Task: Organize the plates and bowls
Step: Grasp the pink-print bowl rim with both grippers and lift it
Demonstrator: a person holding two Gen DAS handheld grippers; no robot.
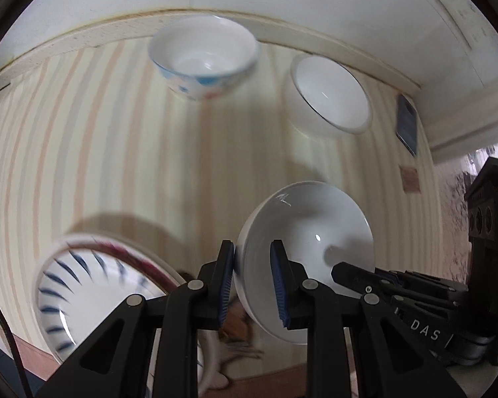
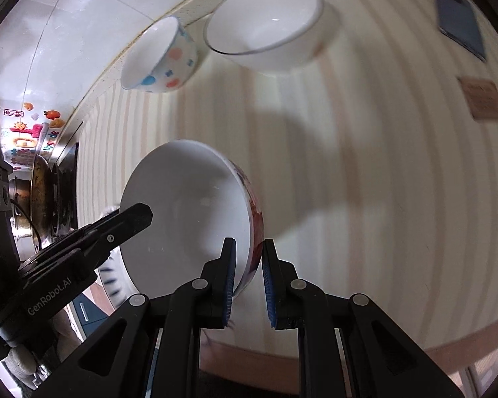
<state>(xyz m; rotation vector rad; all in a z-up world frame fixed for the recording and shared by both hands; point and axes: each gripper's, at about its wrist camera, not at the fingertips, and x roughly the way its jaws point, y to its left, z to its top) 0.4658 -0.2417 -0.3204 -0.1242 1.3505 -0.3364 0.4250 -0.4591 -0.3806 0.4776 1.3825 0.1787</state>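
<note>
A white bowl (image 1: 315,219) with a red pattern on its outer wall (image 2: 254,219) is held tilted above the striped tabletop. My left gripper (image 1: 251,248) is shut on one side of its rim. My right gripper (image 2: 249,245) is shut on the opposite side. Each view shows the other gripper's finger reaching inside the bowl: the right one's finger (image 1: 355,275) and the left one's finger (image 2: 129,219). A blue-striped bowl (image 1: 79,285) rests on a red-rimmed plate at the lower left. A dotted bowl (image 1: 202,56) (image 2: 159,59) and a plain white bowl (image 1: 332,93) (image 2: 265,26) stand at the back.
A dark phone (image 1: 407,124) (image 2: 459,20) and a brown square mat (image 1: 409,179) (image 2: 483,99) lie on the tabletop's right side. A stove with a pan (image 2: 40,199) is off the left end. A tiled wall (image 2: 83,16) runs behind the table.
</note>
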